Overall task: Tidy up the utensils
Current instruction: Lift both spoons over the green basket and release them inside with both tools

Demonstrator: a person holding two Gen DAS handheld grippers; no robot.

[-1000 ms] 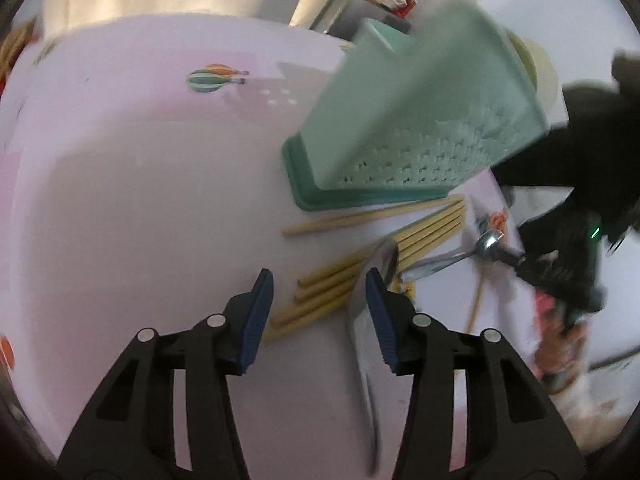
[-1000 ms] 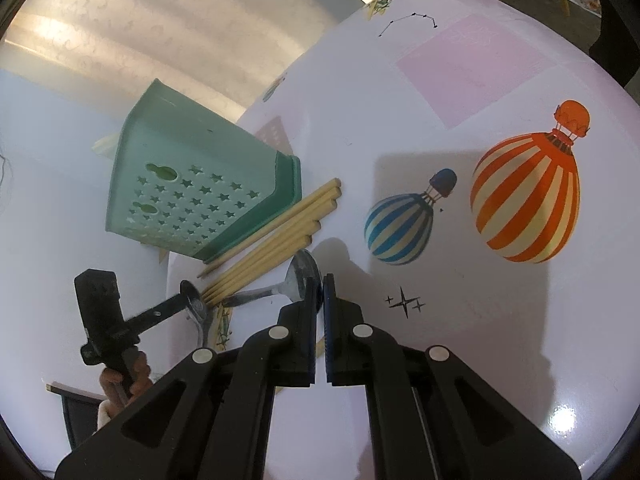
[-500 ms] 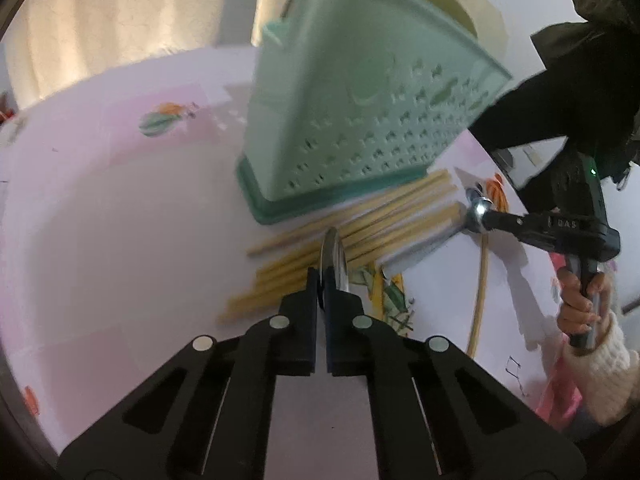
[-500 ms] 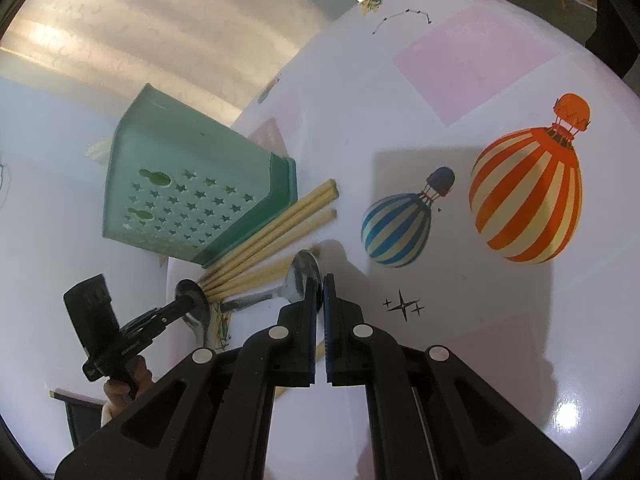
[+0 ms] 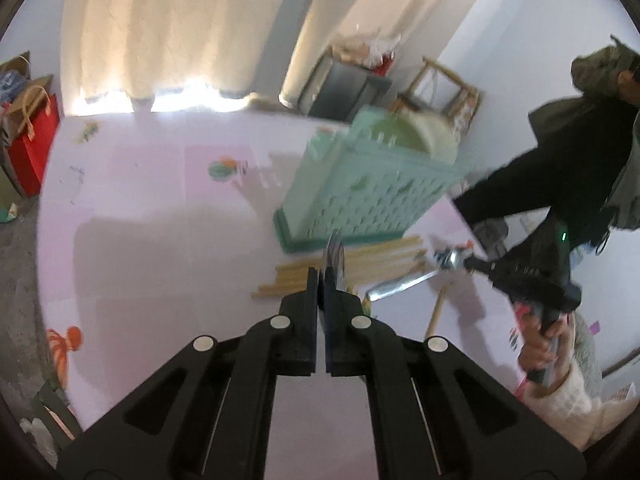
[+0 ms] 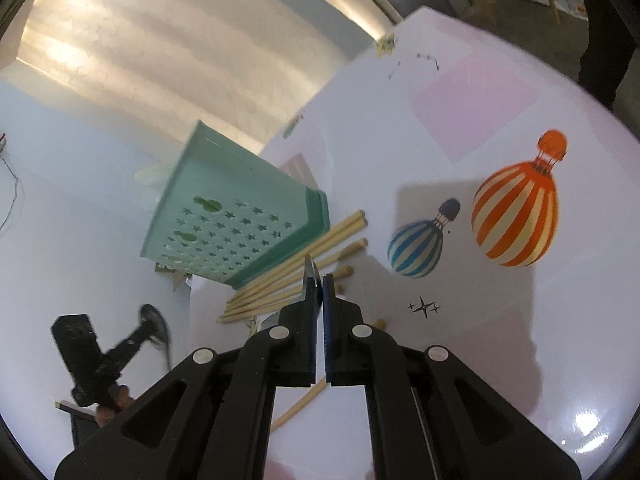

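A mint green perforated utensil holder stands on the pale table; it also shows in the right wrist view. Several wooden chopsticks lie in front of it, also seen in the right wrist view. My left gripper is shut on a metal spoon, lifted above the table. My right gripper is shut on a second metal spoon, whose handle shows in the left wrist view. The left gripper with its spoon also shows in the right wrist view.
Balloon prints mark the tablecloth. One loose chopstick lies apart on the right. A red bag stands beyond the table's left edge. A dark cabinet and a wooden chair stand behind.
My left gripper closed on a spoon and lifted it up and back from the table. My right gripper stays shut on its spoon and has risen a little.
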